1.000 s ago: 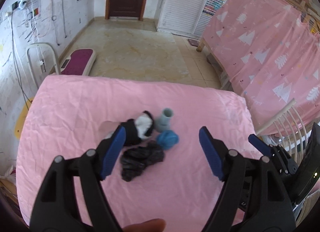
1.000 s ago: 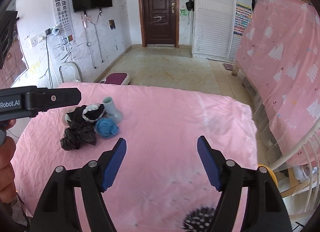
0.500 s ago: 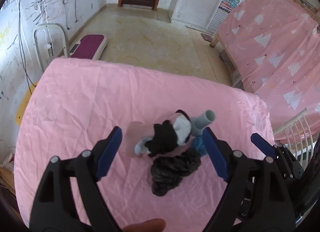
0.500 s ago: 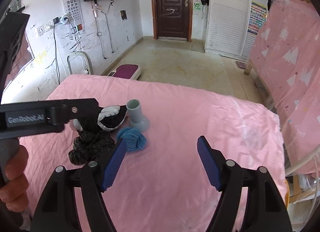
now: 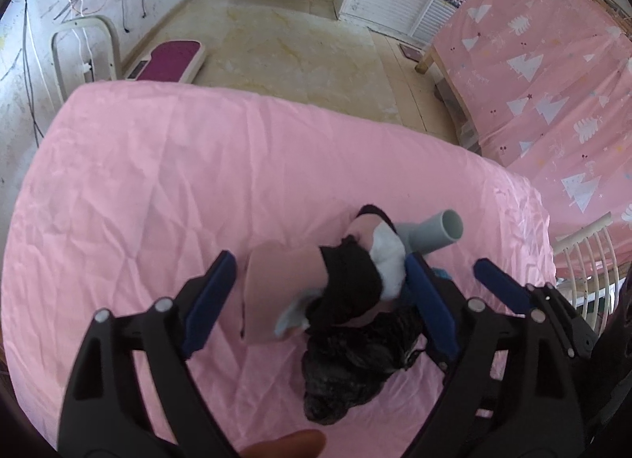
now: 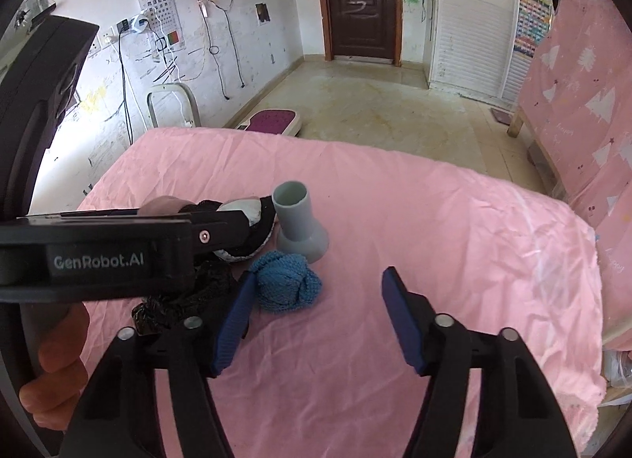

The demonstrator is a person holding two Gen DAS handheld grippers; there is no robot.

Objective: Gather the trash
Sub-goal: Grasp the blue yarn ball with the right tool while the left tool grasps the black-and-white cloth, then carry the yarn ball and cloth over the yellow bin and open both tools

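Left tool (image 5: pixel 320 292): jaws spread, just been widening, straddling the black-and-white cloth bundle (image 5: pixel 355 280), not pressing it.
Right tool (image 6: pixel 316 320): jaws apart, just been narrowing, blue knitted ball (image 6: pixel 286 282) just ahead.
Surface: pink sheet (image 6: pixel 434 221).

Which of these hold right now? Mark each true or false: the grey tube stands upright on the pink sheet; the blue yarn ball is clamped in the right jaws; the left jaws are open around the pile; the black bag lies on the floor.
1. The grey tube stands upright on the pink sheet. True.
2. The blue yarn ball is clamped in the right gripper. False: it lies on the sheet, jaws open, nothing between them.
3. The left gripper is open around the pile. True.
4. The black bag lies on the floor. False: it is on the sheet.
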